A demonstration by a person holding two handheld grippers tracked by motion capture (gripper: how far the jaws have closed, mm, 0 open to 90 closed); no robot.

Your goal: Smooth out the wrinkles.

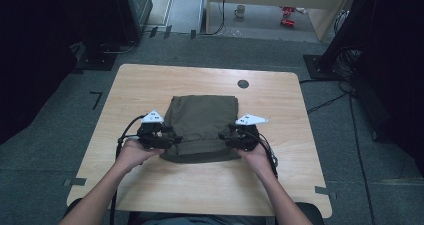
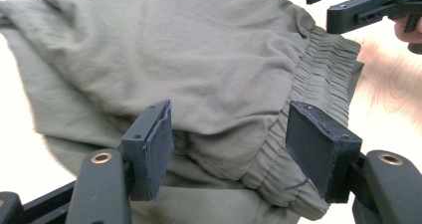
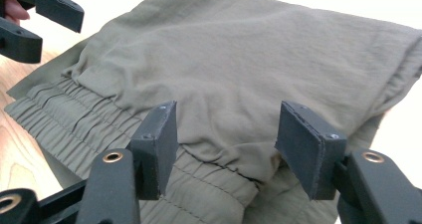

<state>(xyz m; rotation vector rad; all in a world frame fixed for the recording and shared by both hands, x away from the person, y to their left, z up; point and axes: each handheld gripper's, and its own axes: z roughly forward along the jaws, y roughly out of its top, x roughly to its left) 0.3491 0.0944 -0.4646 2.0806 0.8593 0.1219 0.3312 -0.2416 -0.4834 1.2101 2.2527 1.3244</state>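
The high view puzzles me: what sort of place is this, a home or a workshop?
Probably a lab or recording studio, not a home. A bare wooden table stands on grey carpet, black curtains hang at the sides, and cables trail across the floor. A folded olive garment lies between two hand-held grippers.

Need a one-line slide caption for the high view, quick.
A person holds the left gripper and right gripper, both open, at opposite sides of folded olive-green shorts on a wooden table.

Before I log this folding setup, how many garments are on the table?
1: an olive garment with an elastic waistband, folded at the table's middle, between the left gripper and right gripper. Anything under it would be hidden.
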